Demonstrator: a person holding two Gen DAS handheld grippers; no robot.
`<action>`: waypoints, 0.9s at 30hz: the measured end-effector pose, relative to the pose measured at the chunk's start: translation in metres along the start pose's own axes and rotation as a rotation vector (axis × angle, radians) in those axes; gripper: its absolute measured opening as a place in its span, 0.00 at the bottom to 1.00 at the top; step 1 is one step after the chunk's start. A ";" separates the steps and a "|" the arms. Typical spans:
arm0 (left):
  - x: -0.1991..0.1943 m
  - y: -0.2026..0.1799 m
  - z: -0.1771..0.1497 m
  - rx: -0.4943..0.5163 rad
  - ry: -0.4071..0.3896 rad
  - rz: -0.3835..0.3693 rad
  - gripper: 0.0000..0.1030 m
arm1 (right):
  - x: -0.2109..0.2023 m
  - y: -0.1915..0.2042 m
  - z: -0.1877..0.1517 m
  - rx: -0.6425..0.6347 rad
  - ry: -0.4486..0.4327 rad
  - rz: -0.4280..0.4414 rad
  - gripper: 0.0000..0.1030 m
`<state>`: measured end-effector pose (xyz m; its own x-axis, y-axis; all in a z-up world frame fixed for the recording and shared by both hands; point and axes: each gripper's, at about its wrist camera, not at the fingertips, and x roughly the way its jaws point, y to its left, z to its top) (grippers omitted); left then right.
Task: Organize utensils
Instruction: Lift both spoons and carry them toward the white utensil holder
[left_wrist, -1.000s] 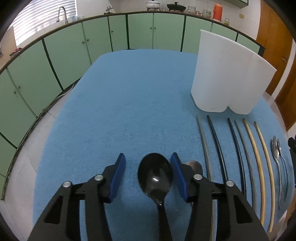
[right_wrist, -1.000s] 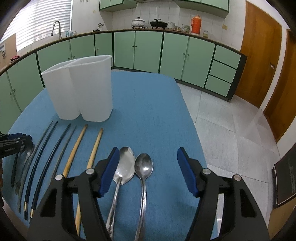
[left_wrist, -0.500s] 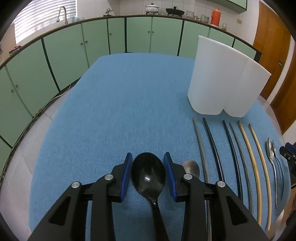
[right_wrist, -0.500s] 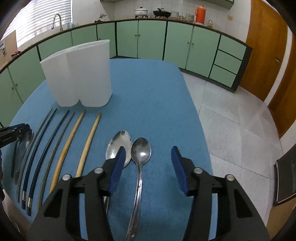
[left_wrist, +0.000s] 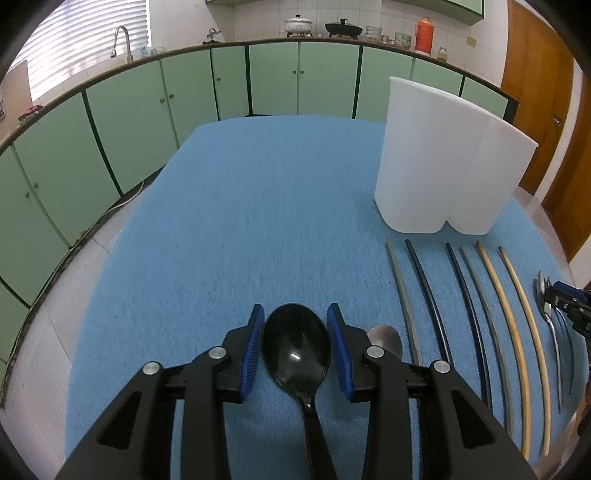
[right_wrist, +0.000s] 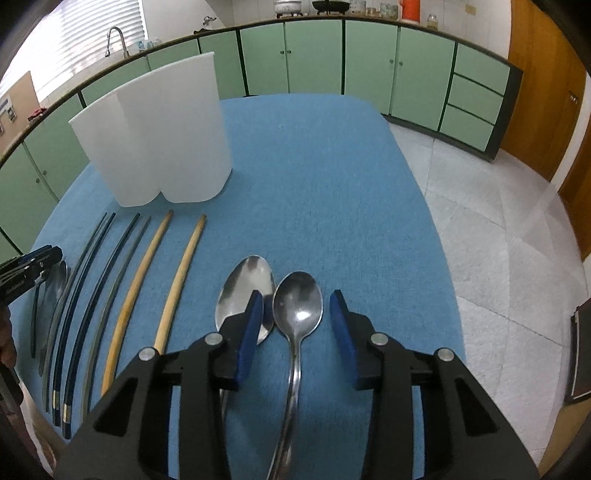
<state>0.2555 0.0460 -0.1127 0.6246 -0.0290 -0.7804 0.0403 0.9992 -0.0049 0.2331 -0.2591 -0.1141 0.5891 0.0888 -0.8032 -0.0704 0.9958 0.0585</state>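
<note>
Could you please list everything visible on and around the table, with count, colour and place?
Table: one, blue cloth, centre.
Utensil holder: one, white, two compartments, far side of table.
Chopsticks: six; four dark or grey, two wooden, lying in a row before the holder.
Black spoon: one, left end of the row.
Metal spoons: two, silver, right end; a third beside the black spoon.
Cabinets: green, along the walls.
Left hand-held gripper: black, blue pads, flanking the black spoon.
Right hand-held gripper: same, straddling one metal spoon.
</note>
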 end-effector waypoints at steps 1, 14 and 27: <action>0.000 0.000 0.000 0.001 0.000 0.000 0.34 | 0.000 0.000 0.000 -0.001 -0.002 0.002 0.31; -0.010 -0.001 0.000 0.007 -0.023 -0.002 0.34 | -0.016 -0.003 -0.001 0.003 -0.047 0.022 0.27; -0.052 -0.003 0.000 -0.016 -0.205 -0.059 0.34 | -0.070 -0.002 0.002 -0.002 -0.253 0.068 0.27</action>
<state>0.2227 0.0449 -0.0725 0.7671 -0.0906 -0.6351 0.0695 0.9959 -0.0580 0.1940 -0.2677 -0.0565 0.7656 0.1584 -0.6235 -0.1183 0.9873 0.1057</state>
